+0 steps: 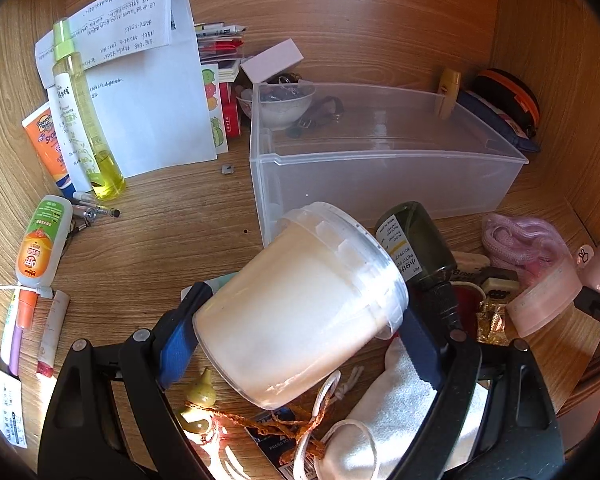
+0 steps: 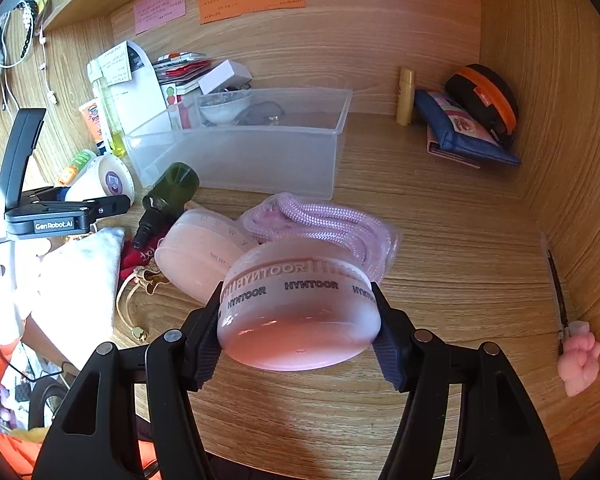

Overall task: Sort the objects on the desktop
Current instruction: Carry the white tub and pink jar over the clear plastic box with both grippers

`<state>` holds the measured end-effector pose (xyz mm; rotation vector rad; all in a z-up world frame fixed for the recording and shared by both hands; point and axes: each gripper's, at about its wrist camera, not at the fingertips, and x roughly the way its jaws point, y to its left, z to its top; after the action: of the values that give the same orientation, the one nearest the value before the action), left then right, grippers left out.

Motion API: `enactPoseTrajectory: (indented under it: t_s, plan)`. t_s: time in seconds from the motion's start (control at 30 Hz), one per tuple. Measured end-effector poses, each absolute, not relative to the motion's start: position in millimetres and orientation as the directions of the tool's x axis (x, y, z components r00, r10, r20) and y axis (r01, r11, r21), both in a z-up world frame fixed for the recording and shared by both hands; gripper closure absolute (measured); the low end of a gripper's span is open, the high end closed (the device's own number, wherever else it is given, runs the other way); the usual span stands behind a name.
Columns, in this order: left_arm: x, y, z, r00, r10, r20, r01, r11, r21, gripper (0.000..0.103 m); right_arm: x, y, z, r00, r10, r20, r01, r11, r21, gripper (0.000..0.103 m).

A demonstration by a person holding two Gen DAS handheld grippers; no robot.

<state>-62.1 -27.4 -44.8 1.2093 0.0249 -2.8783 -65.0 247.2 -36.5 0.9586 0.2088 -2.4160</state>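
Note:
My left gripper [image 1: 300, 330] is shut on a white plastic jar [image 1: 300, 304], held tilted above the desk just in front of the clear plastic bin [image 1: 380, 168]. The jar also shows in the right wrist view [image 2: 104, 182], with the left gripper [image 2: 64, 210] around it. My right gripper [image 2: 298, 334] is shut on a round pink HYNTOOR container [image 2: 300, 312], held above the desk near the front. The bin [image 2: 240, 152] holds no items that I can see; a white bowl [image 2: 224, 108] sits behind it.
A dark green bottle [image 2: 168, 196] lies beside a pink lid [image 2: 200, 252] and a bagged pink rope [image 2: 324, 228]. A yellow spray bottle [image 1: 84, 112], tubes and papers [image 1: 140, 80] stand at the left. Pouches [image 2: 468, 128] lean in the back right corner. A white cloth [image 1: 400, 420] lies at the front.

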Motion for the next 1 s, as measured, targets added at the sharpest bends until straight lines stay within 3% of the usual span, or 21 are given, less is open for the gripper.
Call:
enactPoseTrajectory:
  t_s: [0.6, 1.0]
  plan:
    - [-57, -51, 25, -0.792, -0.033, -0.609, 0.061, -0.998, -0.025, 0.014, -112, 235, 13, -0.642, -0.447, -0.623, 0.536, -0.843, 0.052, 0.042]
    - [-89, -52, 49, -0.786, 0.061, -0.615, -0.003, -0.995, -0.095, 0.014, -160, 204, 42, -0.607, -0.511, -0.609, 0.584, -0.806, 0.095, 0.042]
